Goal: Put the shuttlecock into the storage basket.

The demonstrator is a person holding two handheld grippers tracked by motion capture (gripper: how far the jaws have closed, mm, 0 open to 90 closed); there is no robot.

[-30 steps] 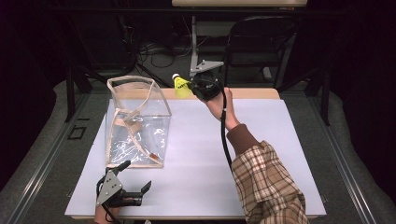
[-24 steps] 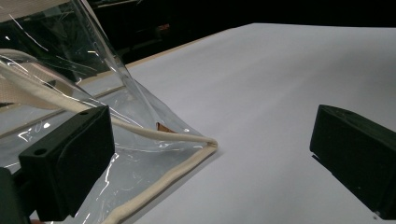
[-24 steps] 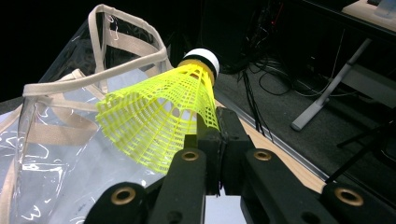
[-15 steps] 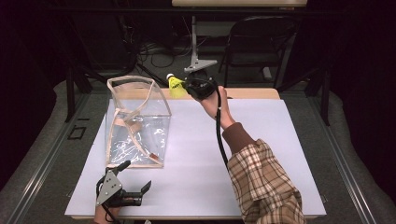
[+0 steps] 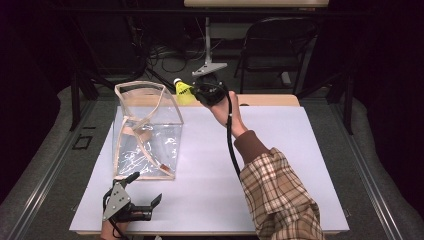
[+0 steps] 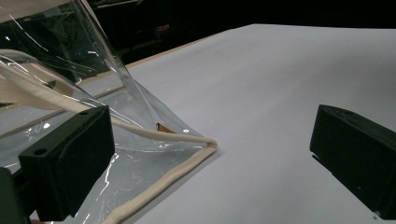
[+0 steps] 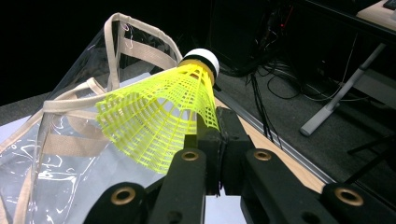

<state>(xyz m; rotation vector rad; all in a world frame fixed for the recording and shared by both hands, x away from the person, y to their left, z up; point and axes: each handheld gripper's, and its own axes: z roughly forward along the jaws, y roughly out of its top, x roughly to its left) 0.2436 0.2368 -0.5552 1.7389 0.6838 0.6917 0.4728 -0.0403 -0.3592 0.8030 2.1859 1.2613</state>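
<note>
A clear plastic bag (image 5: 147,130) with beige trim stands open-topped on the left of the white table (image 5: 290,150). My right gripper (image 5: 196,93) hovers beside the bag's far right top corner, shut on the skirt of a yellow shuttlecock (image 5: 183,92). In the right gripper view the shuttlecock (image 7: 159,116) points its white cork up and away, with the bag (image 7: 70,140) just behind it and the gripper (image 7: 217,133) pinching the mesh edge. My left gripper (image 5: 134,207) rests open near the table's front left edge. Its view shows the bag's bottom corner (image 6: 140,154) between the wide-apart jaws, untouched.
A folding chair (image 5: 280,45) and a metal stand (image 5: 207,50) sit beyond the table's wooden far edge, with cables on the floor. A plaid sleeve (image 5: 280,195) reaches across the table's middle. The table's right half is bare white.
My right gripper has carried the shuttlecock a little to the left, closer to the bag's top corner. The left gripper has stayed put.
</note>
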